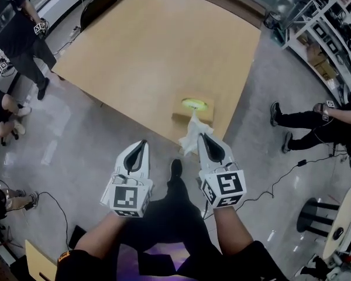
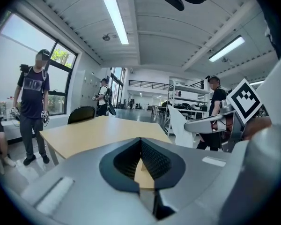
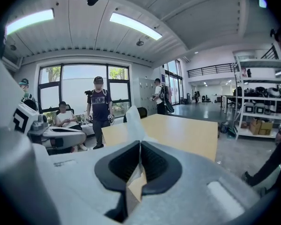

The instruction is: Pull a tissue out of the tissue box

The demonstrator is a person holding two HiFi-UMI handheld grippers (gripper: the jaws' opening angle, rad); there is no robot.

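1. Head view: the tan cardboard tissue box [image 1: 194, 115], with a green oval opening on top, sits at the near edge of the pale wooden table [image 1: 158, 45]. A crumpled white tissue [image 1: 191, 136] runs from the box's near side to my right gripper [image 1: 203, 137]. My left gripper [image 1: 142, 144] hangs beside it, over the floor.
2. Left gripper view: jaws together, nothing between them.
3. Right gripper view: jaws pinched on the tissue, which stands up past the tips.
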